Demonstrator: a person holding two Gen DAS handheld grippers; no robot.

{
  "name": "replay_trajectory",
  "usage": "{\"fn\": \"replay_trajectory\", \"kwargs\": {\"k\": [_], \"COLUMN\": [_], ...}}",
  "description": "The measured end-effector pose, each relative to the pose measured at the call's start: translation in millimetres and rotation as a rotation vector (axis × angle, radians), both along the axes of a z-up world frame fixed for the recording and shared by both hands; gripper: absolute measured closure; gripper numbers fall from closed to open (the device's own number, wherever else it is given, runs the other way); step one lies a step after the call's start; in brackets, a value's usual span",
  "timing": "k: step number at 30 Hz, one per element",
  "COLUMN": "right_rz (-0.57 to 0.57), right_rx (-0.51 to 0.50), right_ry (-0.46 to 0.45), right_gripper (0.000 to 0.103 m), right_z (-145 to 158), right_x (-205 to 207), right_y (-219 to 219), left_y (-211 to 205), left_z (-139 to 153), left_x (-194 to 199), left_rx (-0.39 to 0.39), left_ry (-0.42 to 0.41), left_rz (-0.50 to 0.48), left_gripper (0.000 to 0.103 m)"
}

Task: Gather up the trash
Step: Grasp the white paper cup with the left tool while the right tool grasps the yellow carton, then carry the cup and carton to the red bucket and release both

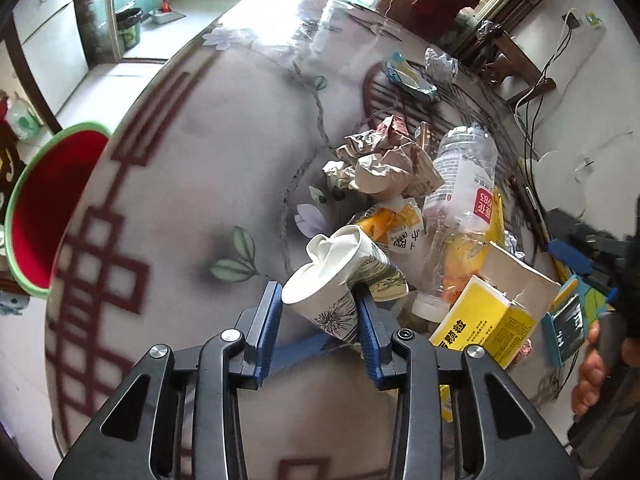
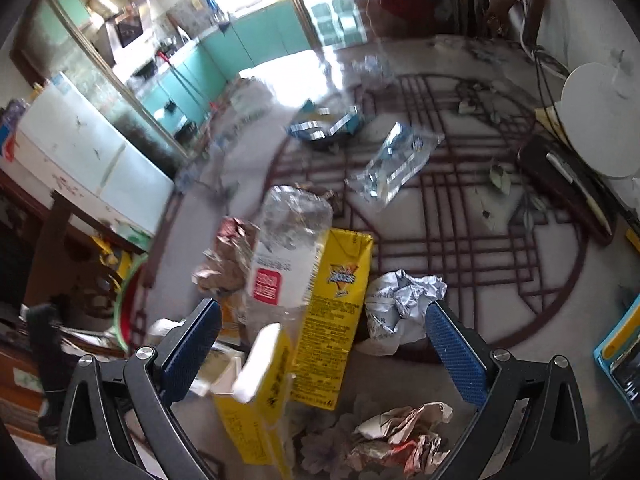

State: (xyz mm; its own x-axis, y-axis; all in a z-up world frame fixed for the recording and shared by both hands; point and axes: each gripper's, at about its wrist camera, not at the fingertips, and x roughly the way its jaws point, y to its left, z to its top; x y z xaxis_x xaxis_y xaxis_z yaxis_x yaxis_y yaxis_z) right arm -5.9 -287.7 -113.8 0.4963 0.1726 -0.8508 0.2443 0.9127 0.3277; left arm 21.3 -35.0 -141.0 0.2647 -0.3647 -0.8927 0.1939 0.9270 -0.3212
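My left gripper (image 1: pixel 318 312) is shut on a crushed white paper cup (image 1: pixel 324 284) with a black flower print, held over the table. Behind it lies a trash pile: crumpled brown paper (image 1: pixel 386 160), a clear plastic bottle (image 1: pixel 460 200) with a red label, a yellow pouch (image 1: pixel 396 224) and a yellow box (image 1: pixel 484 320). My right gripper (image 2: pixel 320 340) is open and empty, its fingers on either side of a yellow carton (image 2: pixel 332 316), with the bottle (image 2: pixel 288 256) and the yellow box (image 2: pixel 256 392) between them too. Crumpled white paper (image 2: pixel 400 304) lies just inside the right finger.
A red bin with a green rim (image 1: pixel 44 208) stands beside the table at the left. The patterned tablecloth (image 1: pixel 200 160) covers the round table. Foil wrappers (image 2: pixel 392 164) and a blue packet (image 2: pixel 324 124) lie farther back. A dark notebook (image 2: pixel 560 176) and white disc (image 2: pixel 600 116) sit at the right.
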Motion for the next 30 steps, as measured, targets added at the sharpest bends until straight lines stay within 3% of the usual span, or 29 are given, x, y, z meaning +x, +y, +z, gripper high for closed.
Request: {"fn": "replay_trajectory", "kwargs": {"k": [3, 5, 6, 7, 14, 27, 28, 30], "right_rz": [-0.013, -0.015, -0.008, -0.002, 0.009, 0.070, 0.080, 0.090], "right_rx": [0.009, 0.015, 0.020, 0.029, 0.036, -0.027, -0.032, -0.074], "right_ry": [0.050, 0.075, 0.093, 0.108, 0.109, 0.140, 0.151, 0.171], "right_gripper": [0.006, 0.023, 0.045, 0.057, 0.050, 0.042, 0.034, 0.030], "right_z": [-14.1, -22.4, -28.6, -31.9, -40.9, -39.3, -40.6, -43.0], "right_x": [4.8, 7.5, 10.0, 11.7, 22.7, 34.5, 36.6, 41.0], "right_y": [-4.4, -7.4, -7.5, -9.2, -5.0, 13.1, 15.4, 22.9], "left_y": [4.4, 10.6, 14.6, 17.5, 33.7, 57.7, 60.8, 65.4], "left_z": [9.6, 20.5, 27.5, 30.3, 48.6, 53.8, 54.6, 55.2], "left_x": [-0.7, -1.7, -2.0, -0.9, 9.3, 11.6, 11.7, 12.9], "left_rx": [-0.010, -0.008, -0.004, -0.001, 0.031, 0.049, 0.046, 0.040], "left_ry": [-0.018, -0.049, -0.072, -0.084, -0.160, -0.183, -0.185, -0.185], "left_rz": [0.017, 0.032, 0.046, 0.055, 0.105, 0.140, 0.141, 0.141], "left_gripper": [0.068, 0.068, 0.068, 0.068, 0.068, 0.068, 0.068, 0.068]}}
